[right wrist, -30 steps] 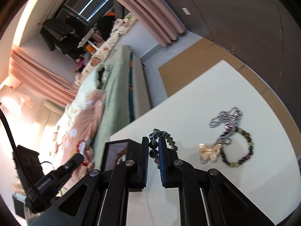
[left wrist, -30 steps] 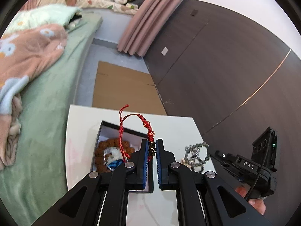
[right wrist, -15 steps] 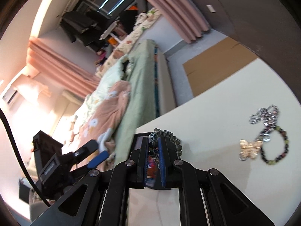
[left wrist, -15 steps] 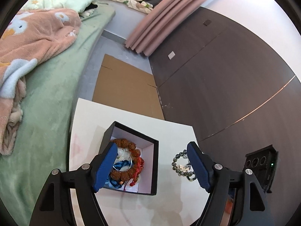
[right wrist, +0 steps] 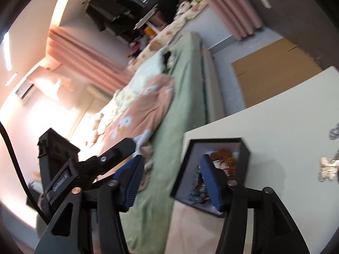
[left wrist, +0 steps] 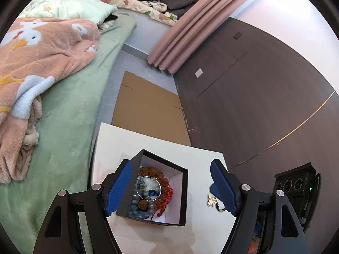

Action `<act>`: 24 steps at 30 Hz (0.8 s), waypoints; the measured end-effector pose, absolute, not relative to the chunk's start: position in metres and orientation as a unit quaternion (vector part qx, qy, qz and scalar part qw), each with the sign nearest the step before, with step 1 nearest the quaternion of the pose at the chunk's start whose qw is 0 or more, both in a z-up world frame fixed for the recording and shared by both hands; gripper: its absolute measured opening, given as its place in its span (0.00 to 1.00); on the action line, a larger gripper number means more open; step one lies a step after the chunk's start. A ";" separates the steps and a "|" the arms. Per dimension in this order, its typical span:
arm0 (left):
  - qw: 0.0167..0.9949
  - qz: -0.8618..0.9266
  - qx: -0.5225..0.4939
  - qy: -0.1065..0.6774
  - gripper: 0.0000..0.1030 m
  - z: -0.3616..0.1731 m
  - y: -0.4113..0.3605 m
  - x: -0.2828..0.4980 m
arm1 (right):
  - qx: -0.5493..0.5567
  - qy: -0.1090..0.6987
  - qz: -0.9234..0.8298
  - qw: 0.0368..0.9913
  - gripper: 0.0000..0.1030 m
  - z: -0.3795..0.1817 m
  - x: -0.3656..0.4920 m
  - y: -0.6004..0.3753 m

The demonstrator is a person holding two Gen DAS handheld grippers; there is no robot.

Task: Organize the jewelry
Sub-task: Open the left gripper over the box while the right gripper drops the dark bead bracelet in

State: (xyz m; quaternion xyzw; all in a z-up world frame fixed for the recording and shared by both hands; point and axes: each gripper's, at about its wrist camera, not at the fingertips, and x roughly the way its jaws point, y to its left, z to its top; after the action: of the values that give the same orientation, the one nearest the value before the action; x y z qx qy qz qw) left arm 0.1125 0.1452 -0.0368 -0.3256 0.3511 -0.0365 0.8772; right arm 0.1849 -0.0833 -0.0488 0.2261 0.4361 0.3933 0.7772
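Both grippers, left gripper [left wrist: 172, 187] and right gripper [right wrist: 171, 182], hang spread and empty, the right's jaws having just opened, over the black box [left wrist: 184, 199]; descend carelessly and you snag the red cord bracelet [left wrist: 167, 196] back out.

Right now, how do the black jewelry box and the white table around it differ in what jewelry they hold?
The black jewelry box holds piled pieces: brown beads, red cord, blue-grey beads. The white table carries a pale butterfly ornament lying loose outside. The box is dark-walled; the table is pale.
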 end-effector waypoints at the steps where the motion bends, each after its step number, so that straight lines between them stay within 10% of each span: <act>1: 0.877 -0.037 -0.325 0.352 0.75 -0.037 0.144 0.113 | 0.228 0.439 0.389 0.777 0.55 -0.050 0.185 -0.087; 24: 0.888 -0.108 -0.231 0.382 0.75 -0.043 0.033 0.146 | 0.282 0.451 0.211 0.820 0.74 -0.047 0.199 -0.254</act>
State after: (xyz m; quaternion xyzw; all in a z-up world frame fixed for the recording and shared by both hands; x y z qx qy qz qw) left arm 0.1462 0.0329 -0.0431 -0.2308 0.3822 -0.1076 0.8883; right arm 0.1990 -0.2544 -0.0471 0.2824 0.4506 0.2107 0.8203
